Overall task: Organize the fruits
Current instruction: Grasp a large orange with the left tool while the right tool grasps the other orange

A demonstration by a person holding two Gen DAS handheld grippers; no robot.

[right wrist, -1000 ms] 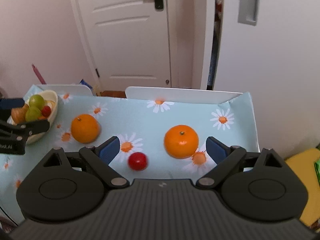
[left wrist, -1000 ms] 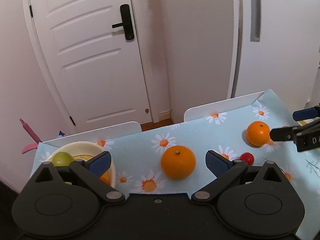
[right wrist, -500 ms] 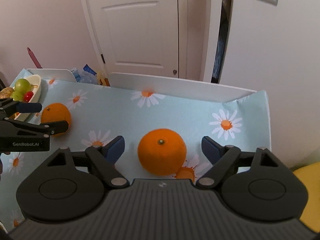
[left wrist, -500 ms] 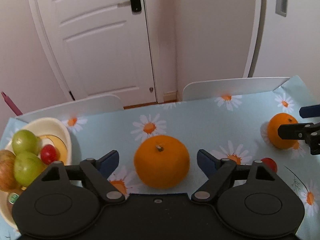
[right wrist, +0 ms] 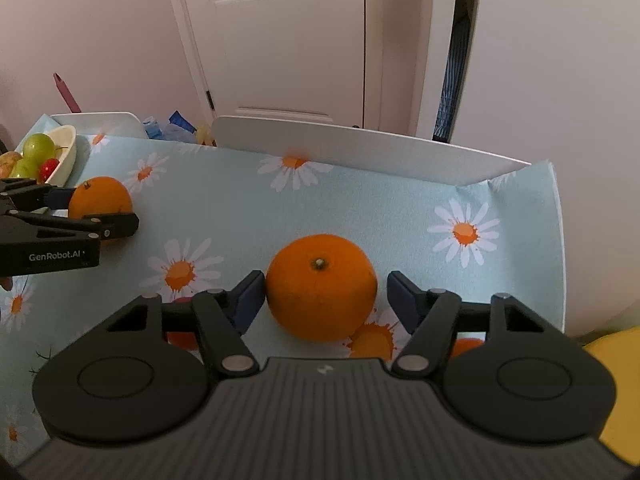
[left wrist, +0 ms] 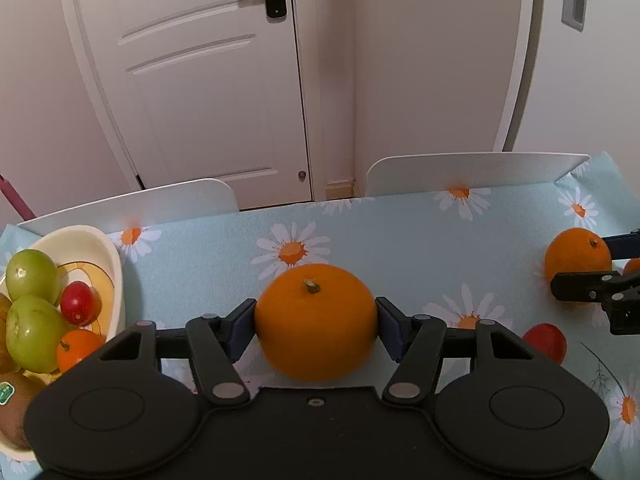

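Observation:
My left gripper (left wrist: 316, 322) has closed on a large orange (left wrist: 316, 320) on the daisy tablecloth; both blue pads touch its sides. The cream fruit bowl (left wrist: 114, 268) sits to its left with green fruits, a red one, a small orange and a kiwi. My right gripper (right wrist: 324, 300) is open around a second orange (right wrist: 321, 286); its left pad is close to the skin and a gap shows on the right. In the right wrist view the left gripper (right wrist: 96, 216) holds its orange (right wrist: 100, 198) beside the bowl (right wrist: 66, 156).
A small red fruit (left wrist: 546, 342) lies on the cloth between the two oranges. White chair backs (left wrist: 460, 172) stand along the table's far edge. A white door (left wrist: 200, 72) is behind. Something yellow (right wrist: 616, 380) lies off the table's right edge.
Both grippers moved forward until each orange sits between its fingers. The left jaws narrowed onto the left orange; the right jaws narrowed towards the right orange.

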